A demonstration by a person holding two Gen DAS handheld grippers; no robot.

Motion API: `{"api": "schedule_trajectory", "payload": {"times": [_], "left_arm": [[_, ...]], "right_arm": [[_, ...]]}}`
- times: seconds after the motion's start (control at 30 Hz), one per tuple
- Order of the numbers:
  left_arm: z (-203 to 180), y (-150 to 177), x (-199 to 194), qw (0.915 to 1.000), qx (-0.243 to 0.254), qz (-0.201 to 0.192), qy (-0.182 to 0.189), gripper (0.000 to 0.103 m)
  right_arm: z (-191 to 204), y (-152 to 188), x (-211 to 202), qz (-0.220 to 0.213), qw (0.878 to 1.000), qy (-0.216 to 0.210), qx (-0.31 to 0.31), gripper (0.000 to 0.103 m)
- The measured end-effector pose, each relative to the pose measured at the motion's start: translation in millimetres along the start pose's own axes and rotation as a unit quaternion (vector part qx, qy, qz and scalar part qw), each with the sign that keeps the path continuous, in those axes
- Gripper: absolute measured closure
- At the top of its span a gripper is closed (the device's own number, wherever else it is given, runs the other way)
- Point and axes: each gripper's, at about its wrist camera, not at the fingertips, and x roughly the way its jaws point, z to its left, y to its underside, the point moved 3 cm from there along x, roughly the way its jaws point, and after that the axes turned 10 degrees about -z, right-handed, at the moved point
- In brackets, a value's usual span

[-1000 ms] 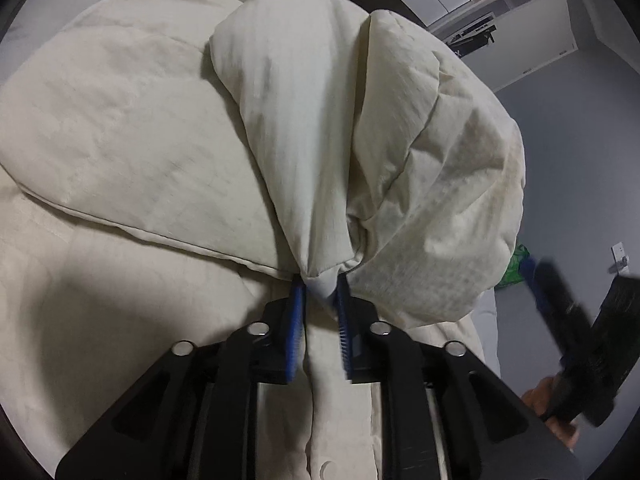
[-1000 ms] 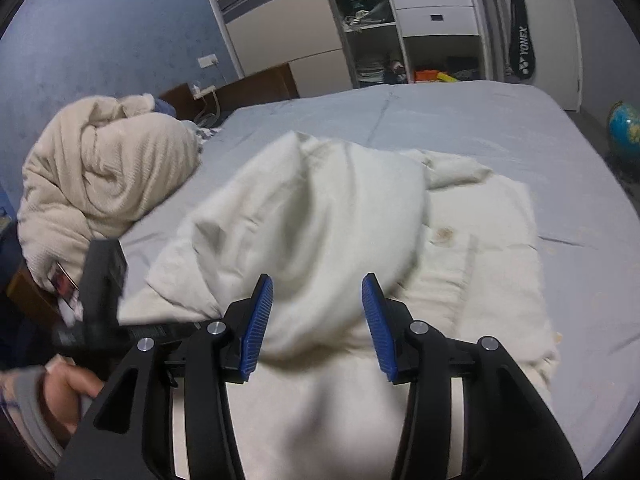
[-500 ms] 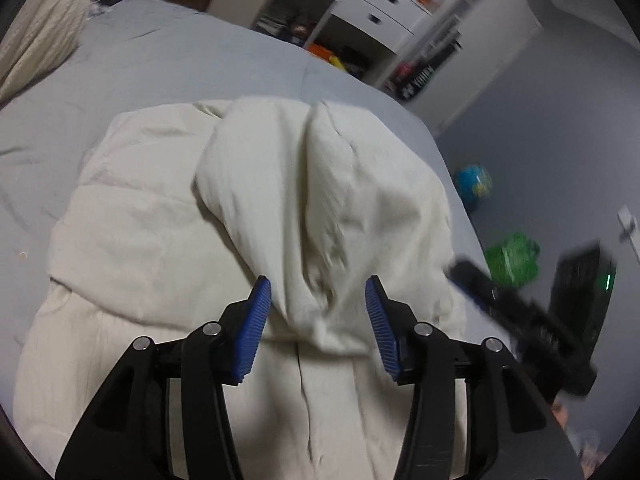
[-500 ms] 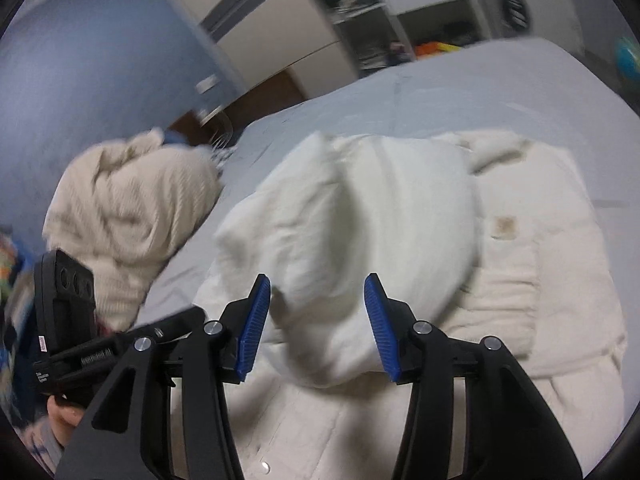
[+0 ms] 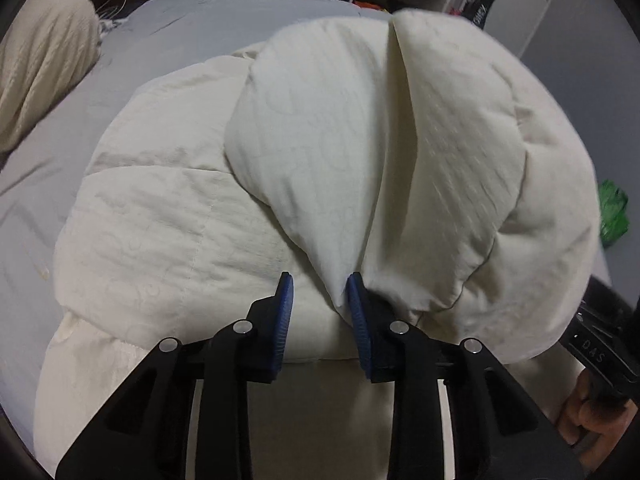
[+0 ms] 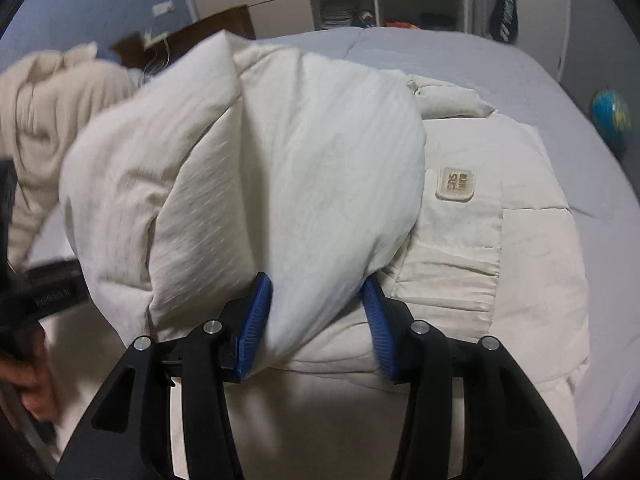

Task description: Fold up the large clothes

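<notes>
Cream jacket [image 5: 168,216] lay on grey bed [image 5: 48,168], hood [image 6: 304,168] bunched up over its body. Left gripper [image 5: 318,300] was released, hood tip brushing one pad. Right gripper [image 6: 316,312] gaped around the hood.

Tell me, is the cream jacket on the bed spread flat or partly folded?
Partly folded: a puffy section of the cream jacket lies doubled over its flat body, beside the chest label.
</notes>
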Motion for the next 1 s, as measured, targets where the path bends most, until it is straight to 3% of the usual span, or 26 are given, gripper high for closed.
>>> {"api": "schedule_trajectory", "payload": {"times": [0.37,0.43,0.53,0.67,0.77,1.0], "left_arm": [[3,25,15,0.9996,0.014,-0.018,0.018,0.075],[15,48,4,0.9995,0.01,-0.015,0.026,0.075],[42,54,-20,0.9988,-0.001,-0.003,0.049,0.073],[53,64,-46,0.9976,0.008,0.015,0.067,0.052],[71,74,-70,0.9978,0.006,0.021,0.063,0.04],[131,92,-133,0.9968,-0.043,0.037,0.057,0.029]], "right_arm": [[-6,19,4,-0.002,1.0,-0.004,-0.002,0.059],[-7,17,-1,-0.003,1.0,-0.013,0.004,0.058],[-16,14,-15,-0.002,0.999,-0.03,0.022,0.058],[-34,14,-46,0.004,0.999,-0.042,0.033,0.048],[-55,20,-70,0.019,0.998,-0.035,0.05,0.047],[-120,53,-131,0.049,0.992,-0.023,0.116,0.043]]}}
